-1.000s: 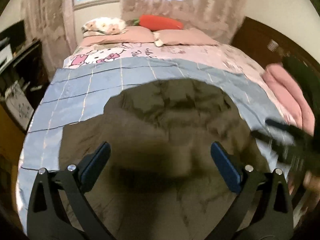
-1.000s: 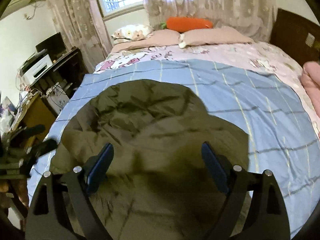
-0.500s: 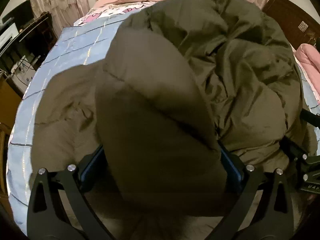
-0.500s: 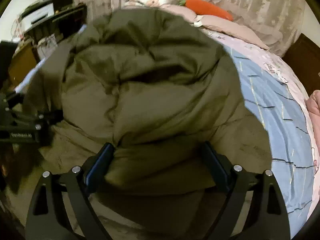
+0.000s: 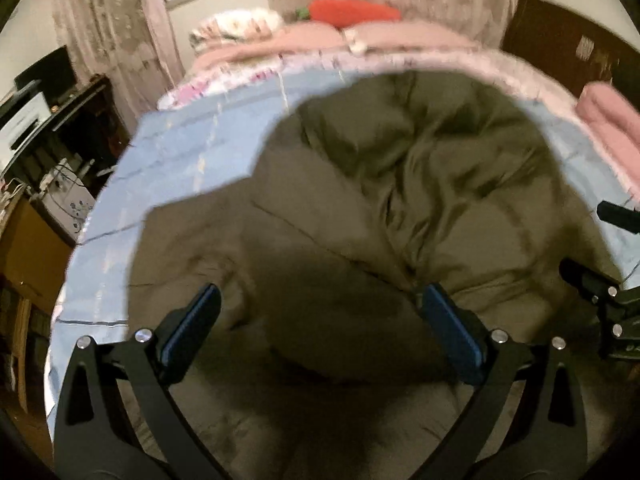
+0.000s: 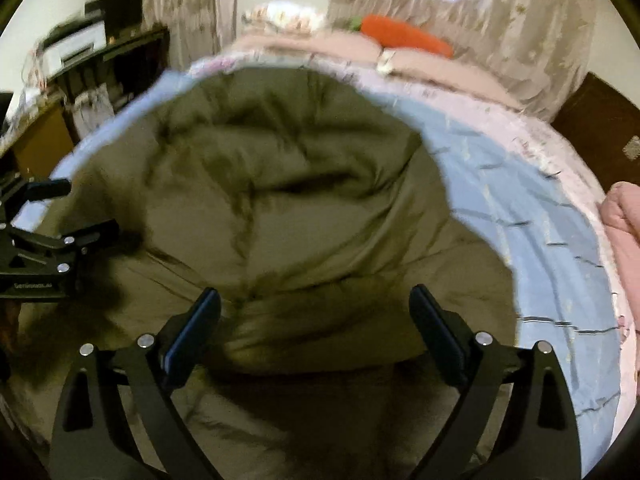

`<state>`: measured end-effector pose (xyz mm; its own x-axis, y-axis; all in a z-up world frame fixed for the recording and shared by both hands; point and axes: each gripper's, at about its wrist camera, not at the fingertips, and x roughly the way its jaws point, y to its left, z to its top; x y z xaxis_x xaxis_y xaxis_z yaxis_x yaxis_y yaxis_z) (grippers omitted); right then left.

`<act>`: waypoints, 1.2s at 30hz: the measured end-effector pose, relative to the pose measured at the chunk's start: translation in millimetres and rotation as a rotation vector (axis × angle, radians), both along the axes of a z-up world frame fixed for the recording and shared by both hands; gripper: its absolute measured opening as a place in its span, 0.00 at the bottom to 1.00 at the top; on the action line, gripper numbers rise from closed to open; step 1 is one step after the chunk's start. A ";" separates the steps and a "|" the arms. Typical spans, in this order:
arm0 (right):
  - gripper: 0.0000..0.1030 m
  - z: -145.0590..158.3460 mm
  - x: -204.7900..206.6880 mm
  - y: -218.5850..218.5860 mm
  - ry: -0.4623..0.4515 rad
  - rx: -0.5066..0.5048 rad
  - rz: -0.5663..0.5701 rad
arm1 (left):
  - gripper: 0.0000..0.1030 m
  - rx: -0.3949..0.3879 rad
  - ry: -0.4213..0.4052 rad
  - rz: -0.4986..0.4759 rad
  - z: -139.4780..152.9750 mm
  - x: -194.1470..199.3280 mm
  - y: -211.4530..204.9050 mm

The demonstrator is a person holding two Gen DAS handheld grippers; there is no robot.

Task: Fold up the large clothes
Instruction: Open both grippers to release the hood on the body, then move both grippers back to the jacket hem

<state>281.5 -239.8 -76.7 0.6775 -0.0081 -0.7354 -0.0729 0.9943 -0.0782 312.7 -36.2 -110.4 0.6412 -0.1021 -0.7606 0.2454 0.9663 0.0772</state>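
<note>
Coat (image 5: pixel 400 208): olive padded garment, bunched in a heap on the blue checked sheet (image 5: pixel 192 152) of the bed, spread ahead of and beneath both tools.
Left of coat: flat single layer (image 5: pixel 192 248) lying out toward the sheet's left edge, lower than the heap.
Middle of coat: puffy fold (image 6: pixel 280 184) doubled over, creased, no clear long axis; roughly round in both views.
Right of coat: bare blue sheet, then a pink folded blanket (image 6: pixel 624 216) well apart.
Left gripper (image 5: pixel 320 328): pointing down at the coat's near part; jaws wide apart, pads (image 5: pixel 196 320) clear of the cloth, nothing held; dark fold lying between and below them.
Right gripper (image 6: pixel 316 324): just beside the left one, over the coat's right half; jaws opening, near their widest; rolled near edge (image 6: pixel 312 340) bulging between the pads, no pinch visible.
Nearer hand: about even, each over its own side of the coat.
Likely next: fresh hold on the near edge, a guess only.
</note>
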 end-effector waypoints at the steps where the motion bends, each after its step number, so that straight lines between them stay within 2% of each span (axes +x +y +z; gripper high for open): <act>1: 0.94 11.4 -6.7 -0.2 -0.017 0.001 -0.004 | 0.98 -0.019 -0.016 -0.002 17.7 -11.3 4.6; 3: 0.98 48.9 -31.2 3.9 -0.083 0.015 -0.019 | 0.98 -0.052 -0.060 -0.012 56.6 -40.7 13.3; 8: 0.99 119.2 -99.3 17.4 -0.156 0.026 -0.040 | 0.98 -0.109 -0.196 -0.016 142.0 -121.5 41.4; 9: 0.99 127.4 -113.5 17.2 -0.164 0.035 -0.038 | 0.98 -0.136 -0.222 -0.009 160.1 -143.7 51.1; 10: 0.99 134.4 -123.8 18.5 -0.172 0.043 -0.037 | 0.98 -0.151 -0.233 -0.004 169.6 -148.5 61.4; 13: 0.99 148.6 -175.7 21.5 -0.207 0.058 -0.039 | 0.98 -0.220 -0.246 0.028 192.2 -195.6 88.4; 15: 0.99 150.8 -213.2 21.8 -0.246 0.043 -0.038 | 0.98 -0.257 -0.232 0.033 191.7 -216.9 105.4; 17: 0.99 146.9 -239.7 20.0 -0.266 -0.006 -0.058 | 0.98 -0.260 -0.210 0.045 182.1 -238.4 113.0; 19: 0.99 141.7 -260.8 20.0 -0.289 -0.050 -0.069 | 0.98 -0.250 -0.169 0.063 165.6 -261.0 121.4; 22: 0.99 128.7 -296.5 19.7 -0.308 -0.094 -0.090 | 0.98 -0.190 -0.181 0.091 147.0 -294.7 124.6; 26: 0.99 104.0 -318.4 12.7 -0.256 -0.029 -0.107 | 0.98 -0.134 -0.171 0.119 124.0 -316.5 126.1; 30: 0.99 78.9 -326.1 10.1 -0.148 0.071 -0.115 | 0.98 -0.150 -0.101 0.134 106.3 -316.9 127.3; 33: 0.99 74.7 -327.3 8.3 -0.115 0.098 -0.122 | 0.98 -0.147 -0.092 0.132 102.8 -317.3 124.4; 36: 0.99 76.3 -329.3 4.9 -0.127 0.104 -0.144 | 0.98 -0.137 -0.107 0.123 105.0 -318.4 120.6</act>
